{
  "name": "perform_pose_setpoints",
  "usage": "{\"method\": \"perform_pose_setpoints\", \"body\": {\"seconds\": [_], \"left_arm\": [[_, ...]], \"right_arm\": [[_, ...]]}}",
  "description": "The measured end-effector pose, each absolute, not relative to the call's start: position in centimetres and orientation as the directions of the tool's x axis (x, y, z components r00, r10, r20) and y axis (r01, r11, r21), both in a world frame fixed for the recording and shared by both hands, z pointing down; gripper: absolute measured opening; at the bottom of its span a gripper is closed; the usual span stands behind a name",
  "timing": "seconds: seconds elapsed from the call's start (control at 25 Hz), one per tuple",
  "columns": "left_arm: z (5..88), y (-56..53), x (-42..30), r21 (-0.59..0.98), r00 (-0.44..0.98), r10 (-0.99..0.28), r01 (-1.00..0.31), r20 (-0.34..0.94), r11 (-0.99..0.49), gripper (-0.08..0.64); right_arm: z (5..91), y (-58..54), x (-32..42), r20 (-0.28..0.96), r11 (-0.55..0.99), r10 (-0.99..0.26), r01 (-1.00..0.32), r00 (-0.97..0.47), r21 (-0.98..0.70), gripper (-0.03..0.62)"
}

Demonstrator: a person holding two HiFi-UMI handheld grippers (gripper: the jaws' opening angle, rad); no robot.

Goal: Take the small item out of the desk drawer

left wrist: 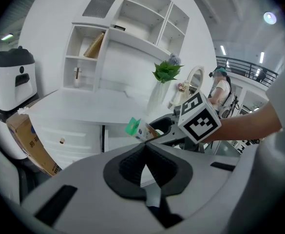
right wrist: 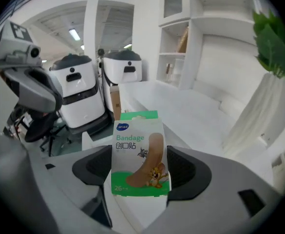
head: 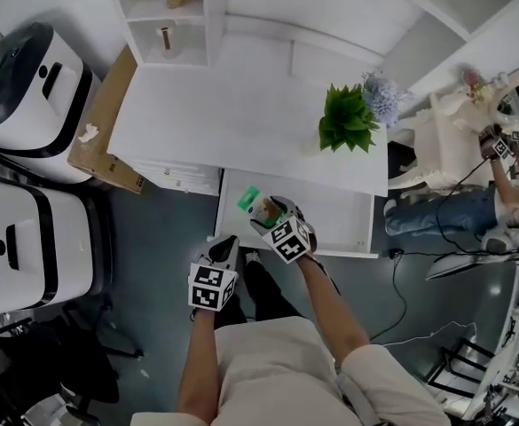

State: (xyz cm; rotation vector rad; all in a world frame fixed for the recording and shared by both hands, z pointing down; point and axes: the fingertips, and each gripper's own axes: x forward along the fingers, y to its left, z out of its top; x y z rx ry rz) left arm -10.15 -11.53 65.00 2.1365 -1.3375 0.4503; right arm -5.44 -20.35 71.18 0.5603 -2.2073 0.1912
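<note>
below the front edge of the desk [head: 241, 122], in the head view, the drawer [head: 352, 229] stands pulled out. the right gripper [head: 272, 213] sits over the drawer's left end with the bandage box [head: 252, 201] at its tip; from this angle i judge the box to be above the drawer, not resting in it. the left gripper [head: 224, 245] hangs just beside the right one, nearer my body. a potted plant [head: 348, 118] stands on the desk top, well apart from both tools. in the left gripper view, the left jaws are pressed together pad to pad with nothing between them; ahead of them the box [left wrist: 137, 128] shows tilted in the right gripper's grasp. in the right gripper view, the pads [right wrist: 94, 167] stand wide apart and pinch the box [right wrist: 138, 155] by its two side faces, printed front toward the camera, seated deep between the jaws. i judge the step in hand to be the lift-out, with the item already out of the drawer. the next move, in my judgement, calls for a firm pinch, a carry to a bare part of the desk top short of the plant, and a flat set-down before the jaws part; the idle left gripper is free to push the drawer in.
</note>
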Motion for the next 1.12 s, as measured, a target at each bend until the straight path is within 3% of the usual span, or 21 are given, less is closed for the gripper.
{"method": "perform_pose_setpoints", "body": {"seconds": [0.16, 0.44, 1.12], "left_arm": [[64.9, -10.6, -10.7, 0.29, 0.443, -0.706, -0.896, 0.553, -0.335, 0.015], [63.7, -8.4, -11.4, 0.273, 0.465, -0.698, -0.885, 0.545, -0.376, 0.017], [60.7, -4.4, -11.4, 0.236, 0.526, -0.689, -0.847, 0.5, -0.475, 0.015]], "right_arm": [[68.8, -19.8, -4.4, 0.692, 0.807, -0.41, -0.589, -0.594, -0.028, 0.365], [64.9, -17.1, -3.8, 0.581, 0.695, -0.526, -0.708, -0.62, -0.126, 0.365], [60.6, -9.1, -2.8, 0.458, 0.541, -0.68, -0.814, -0.572, -0.214, 0.365]]}}
